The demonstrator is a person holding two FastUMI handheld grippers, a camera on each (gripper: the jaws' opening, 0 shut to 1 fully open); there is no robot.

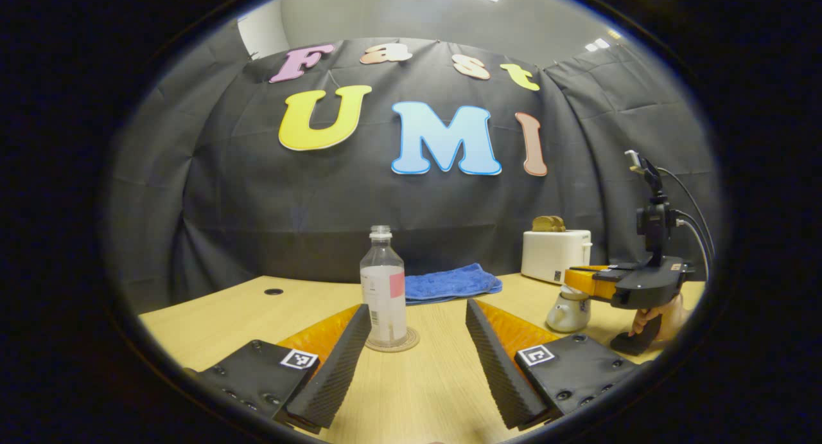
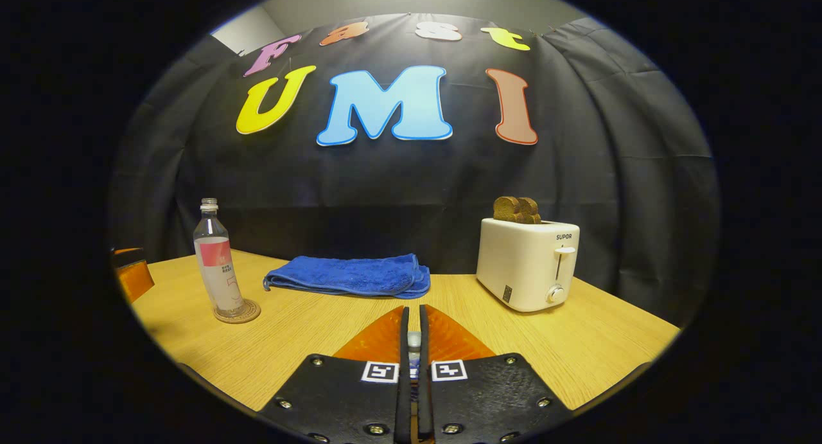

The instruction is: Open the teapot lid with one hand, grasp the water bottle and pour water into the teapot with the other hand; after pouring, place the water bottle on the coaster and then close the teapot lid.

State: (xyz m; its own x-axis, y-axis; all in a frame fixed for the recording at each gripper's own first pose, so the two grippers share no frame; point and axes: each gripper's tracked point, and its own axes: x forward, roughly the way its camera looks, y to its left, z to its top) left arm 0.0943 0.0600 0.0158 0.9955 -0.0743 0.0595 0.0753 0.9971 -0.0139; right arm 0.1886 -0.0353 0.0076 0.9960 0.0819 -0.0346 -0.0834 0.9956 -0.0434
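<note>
The clear water bottle (image 1: 383, 290) with a pink label stands upright on a round coaster (image 1: 392, 342) on the wooden table. My left gripper (image 1: 417, 309) is open just in front of it, not touching it; the bottle lines up near the left finger. At the right a small pale teapot (image 1: 568, 310) sits under my right gripper (image 1: 573, 275), which a hand (image 1: 661, 315) holds. In the right gripper view the right gripper (image 2: 412, 312) is shut with a small pale piece, the teapot lid (image 2: 414, 341), pinched in the narrow gap. The bottle (image 2: 217, 264) and coaster (image 2: 237, 313) stand at the left there.
A folded blue towel (image 2: 350, 275) lies at the back of the table. A white toaster (image 2: 528, 264) with bread in it stands at the back right. A round hole (image 1: 273, 291) is in the tabletop at the far left.
</note>
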